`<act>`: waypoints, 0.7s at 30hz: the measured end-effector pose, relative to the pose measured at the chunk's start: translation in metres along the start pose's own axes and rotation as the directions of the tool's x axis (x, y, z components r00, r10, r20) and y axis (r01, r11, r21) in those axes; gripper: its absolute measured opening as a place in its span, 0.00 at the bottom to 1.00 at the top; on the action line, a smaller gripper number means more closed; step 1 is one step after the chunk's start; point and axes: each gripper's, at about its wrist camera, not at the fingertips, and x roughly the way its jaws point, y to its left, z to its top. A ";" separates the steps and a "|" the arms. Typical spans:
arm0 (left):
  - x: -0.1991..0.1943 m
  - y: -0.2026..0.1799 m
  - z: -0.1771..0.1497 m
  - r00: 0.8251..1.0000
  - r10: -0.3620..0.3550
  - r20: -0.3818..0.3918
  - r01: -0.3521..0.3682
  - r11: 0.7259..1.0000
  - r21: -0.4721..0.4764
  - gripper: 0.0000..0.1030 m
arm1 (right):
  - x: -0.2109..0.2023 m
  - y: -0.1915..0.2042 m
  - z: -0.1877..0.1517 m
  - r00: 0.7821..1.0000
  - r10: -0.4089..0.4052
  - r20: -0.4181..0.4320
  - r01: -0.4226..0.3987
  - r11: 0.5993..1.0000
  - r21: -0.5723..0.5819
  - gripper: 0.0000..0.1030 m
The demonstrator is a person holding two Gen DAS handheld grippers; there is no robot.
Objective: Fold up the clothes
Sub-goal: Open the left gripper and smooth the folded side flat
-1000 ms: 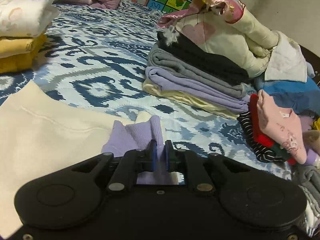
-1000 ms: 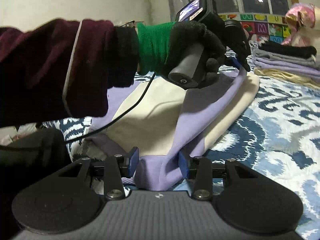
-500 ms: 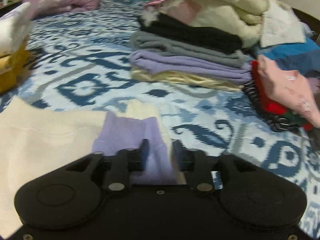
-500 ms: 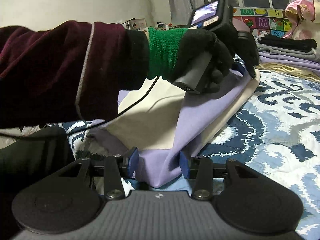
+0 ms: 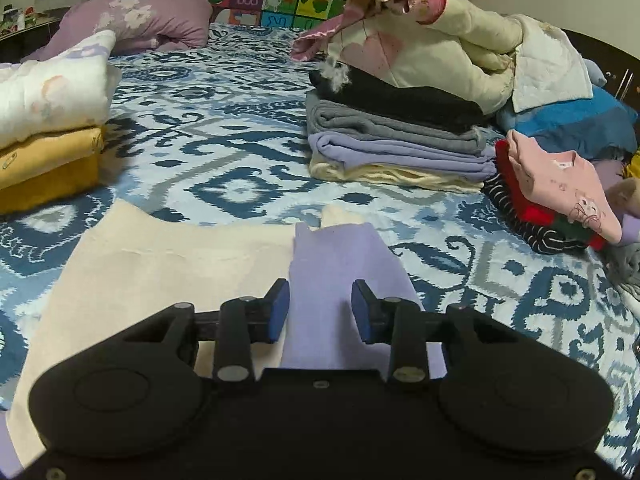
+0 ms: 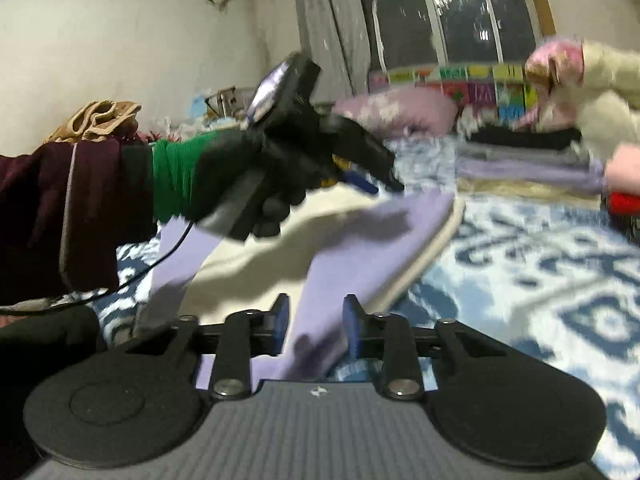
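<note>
A cream-and-lilac garment (image 5: 168,264) is lying flat on the bed (image 5: 224,128). The left hand-held gripper (image 5: 318,310) is hovering spread above its lilac strip, its jaws just narrowing slightly. The right hand-held gripper (image 6: 312,326) is closing around the lilac edge without yet pinching it. Folded clothes (image 5: 400,136) are sitting at two o'clock.

The cream and lilac garment (image 5: 200,256) looks like soft matt knit cloth, the blue-patterned bedspread (image 5: 224,140) like smooth printed cotton, and the left gripper (image 5: 318,312) like matt black plastic with blue pads.
</note>
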 end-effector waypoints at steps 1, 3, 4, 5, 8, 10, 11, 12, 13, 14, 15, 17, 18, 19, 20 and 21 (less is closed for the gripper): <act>0.001 -0.001 0.000 1.000 -0.010 0.001 0.010 1.000 0.003 0.30 | 0.005 0.004 0.000 1.000 0.000 -0.005 0.000 1.000 -0.013 0.27; 0.006 -0.003 0.000 1.000 -0.015 0.001 0.015 1.000 0.015 0.29 | 0.019 0.008 -0.002 0.999 0.013 -0.047 -0.014 1.000 -0.017 0.27; 0.010 -0.005 0.001 1.000 -0.017 -0.001 0.017 1.000 0.024 0.29 | 0.027 0.010 -0.004 0.996 0.027 -0.085 -0.028 1.000 -0.008 0.27; 0.014 -0.007 0.003 1.000 -0.020 -0.002 0.020 0.999 0.033 0.29 | 0.032 0.012 -0.006 0.993 0.037 -0.112 -0.038 0.999 -0.010 0.27; 0.029 -0.016 0.008 1.000 -0.022 -0.005 0.022 0.995 0.094 0.28 | 0.044 0.018 -0.012 0.981 0.064 -0.185 -0.069 0.997 -0.022 0.27; 0.041 -0.021 0.011 0.999 -0.030 -0.019 0.033 0.991 0.133 0.28 | 0.045 0.015 -0.013 0.976 0.087 -0.198 -0.087 0.996 0.009 0.27; 0.047 -0.024 0.012 0.999 -0.039 -0.027 0.043 0.987 0.152 0.28 | 0.046 0.014 -0.014 0.976 0.093 -0.199 -0.091 0.996 0.020 0.27; 0.053 -0.027 0.013 0.998 -0.042 -0.042 0.049 0.984 0.171 0.28 | 0.046 0.013 -0.014 0.975 0.097 -0.199 -0.093 0.995 0.030 0.27; 0.060 -0.030 0.012 0.997 -0.038 -0.066 0.050 0.980 0.193 0.28 | 0.047 0.012 -0.014 0.974 0.102 -0.200 -0.096 0.995 0.041 0.27; 0.066 -0.034 0.011 0.995 -0.023 -0.095 0.043 0.976 0.216 0.29 | 0.047 0.010 -0.014 0.974 0.107 -0.202 -0.098 0.994 0.051 0.27; 0.072 -0.037 0.011 0.993 -0.003 -0.117 0.030 0.973 0.228 0.30 | 0.047 0.009 -0.014 0.973 0.111 -0.203 -0.101 0.993 0.061 0.27; 0.075 -0.038 0.014 0.992 0.011 -0.127 0.017 0.977 0.214 0.31 | 0.047 0.006 -0.014 0.971 0.122 -0.206 -0.108 0.991 0.077 0.26; 0.075 -0.037 0.015 0.991 0.012 -0.132 0.015 0.980 0.199 0.31 | 0.048 0.006 -0.014 0.970 0.128 -0.208 -0.112 0.990 0.083 0.27; 0.075 -0.036 0.016 0.991 0.012 -0.133 0.013 0.982 0.188 0.32 | 0.049 0.006 -0.014 0.969 0.133 -0.208 -0.117 0.989 0.090 0.27; 0.073 -0.035 0.016 0.991 0.013 -0.130 0.011 0.983 0.181 0.33 | 0.051 0.005 -0.014 0.968 0.139 -0.209 -0.121 0.988 0.096 0.27; 0.072 -0.034 0.016 0.992 0.014 -0.127 0.008 0.985 0.175 0.33 | 0.050 0.006 -0.014 0.968 0.139 -0.209 -0.121 0.988 0.097 0.27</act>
